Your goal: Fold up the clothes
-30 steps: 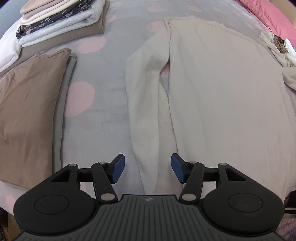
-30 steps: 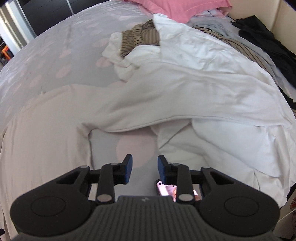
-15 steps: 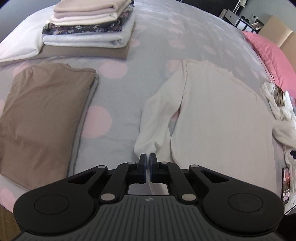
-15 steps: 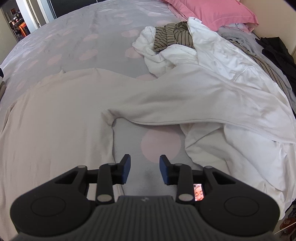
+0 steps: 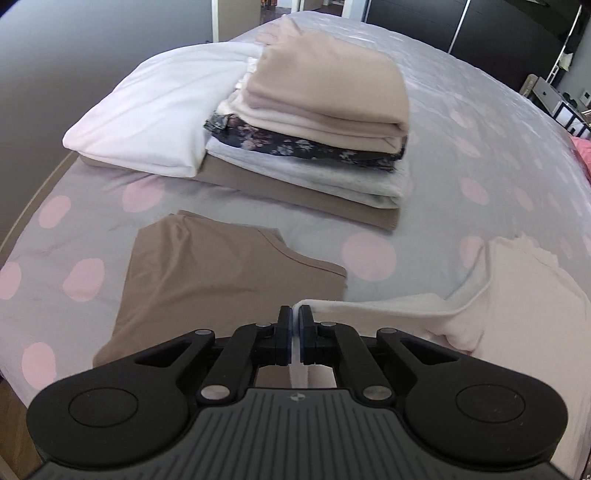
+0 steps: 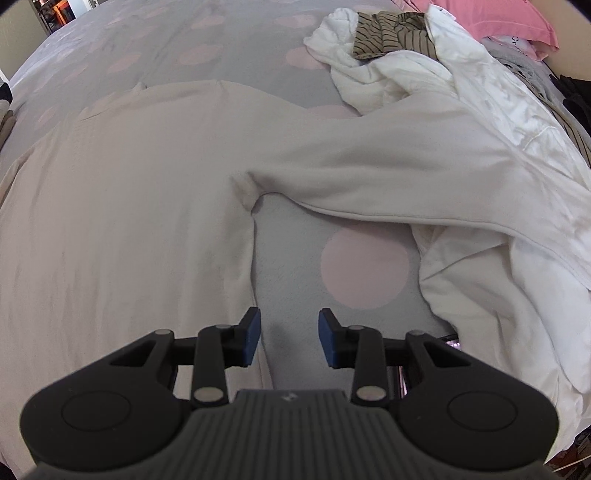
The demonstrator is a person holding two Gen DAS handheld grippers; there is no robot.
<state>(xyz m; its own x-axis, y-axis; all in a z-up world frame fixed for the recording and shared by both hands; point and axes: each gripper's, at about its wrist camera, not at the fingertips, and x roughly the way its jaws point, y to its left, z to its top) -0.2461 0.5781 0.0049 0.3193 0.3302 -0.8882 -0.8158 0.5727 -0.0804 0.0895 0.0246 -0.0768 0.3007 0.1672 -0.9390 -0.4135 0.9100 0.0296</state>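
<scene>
Grey bedding (image 5: 461,110) with pink dots carries a stack of folded clothes (image 5: 317,147) beside a white pillow (image 5: 155,118), with a flat brown top (image 5: 221,273) nearer. The left gripper (image 5: 295,332) is clamped on the cuff of a cream sweater (image 6: 129,221), its sleeve (image 5: 388,314) pulled taut, seemingly lifted. The right gripper (image 6: 289,339) hangs partly spread and empty over bare bedding, beside the sweater's side edge and near rumpled white laundry (image 6: 498,147).

Grey wall (image 5: 92,40), perhaps dark wardrobes (image 5: 480,26) behind.
</scene>
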